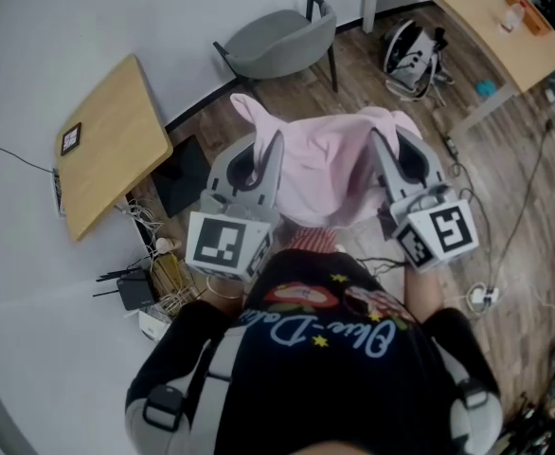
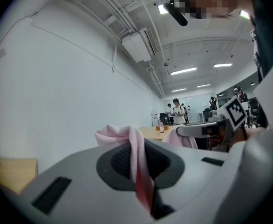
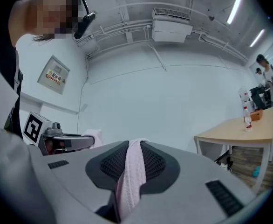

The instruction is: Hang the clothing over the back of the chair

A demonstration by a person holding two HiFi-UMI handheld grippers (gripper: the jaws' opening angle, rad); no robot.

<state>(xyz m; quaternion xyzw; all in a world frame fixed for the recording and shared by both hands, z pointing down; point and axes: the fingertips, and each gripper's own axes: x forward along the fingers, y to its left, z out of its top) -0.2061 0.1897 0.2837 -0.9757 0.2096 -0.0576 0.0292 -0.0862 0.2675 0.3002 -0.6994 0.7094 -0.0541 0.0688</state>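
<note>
Pink clothing, at frame centre, was spread between left gripper and right gripper, each clamped on a bunched edge, the grey chair well apart above; risk judged: a thin fold slipping free and dropping short of the backrest.

Soft pink cloth garment, matt grey chair, smooth pale wood table, wood-plank floor

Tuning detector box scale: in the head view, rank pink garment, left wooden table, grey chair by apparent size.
1-2. garment and table: about alike; the garment is nearer the camera, so unranked.
3. chair: clearly smallest.
</note>
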